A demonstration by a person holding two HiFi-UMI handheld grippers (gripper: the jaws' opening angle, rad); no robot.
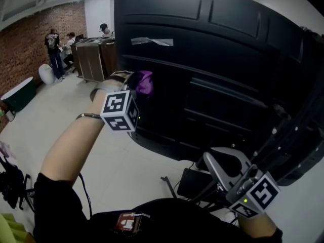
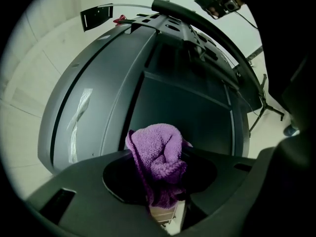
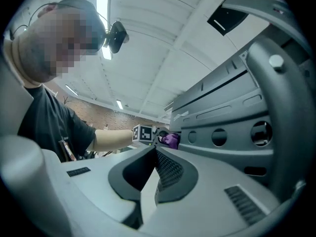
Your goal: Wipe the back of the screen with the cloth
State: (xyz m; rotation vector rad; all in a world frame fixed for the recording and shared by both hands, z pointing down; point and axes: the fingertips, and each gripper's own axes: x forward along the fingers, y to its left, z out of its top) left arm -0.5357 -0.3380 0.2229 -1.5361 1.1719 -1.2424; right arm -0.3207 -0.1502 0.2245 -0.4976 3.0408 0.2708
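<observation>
The screen's black ribbed back (image 1: 212,59) fills the upper right of the head view, and in the left gripper view the screen back (image 2: 163,88) lies straight ahead. My left gripper (image 1: 132,92) is held up at its left part, shut on a bunched purple cloth (image 1: 144,82). In the left gripper view the cloth (image 2: 159,157) bulges out between the jaws of the left gripper (image 2: 160,181), close to the panel; contact cannot be told. My right gripper (image 1: 212,162) hangs low by the stand, its jaws together and empty. The right gripper (image 3: 154,152) faces the cloth (image 3: 171,140).
A strip of tape (image 1: 152,41) is stuck high on the panel. The screen's stand (image 1: 283,130), a black box (image 1: 195,183) and cables lie on the floor beneath. Wooden cabinets (image 1: 93,59) and several people (image 1: 53,47) are far back left by a brick wall.
</observation>
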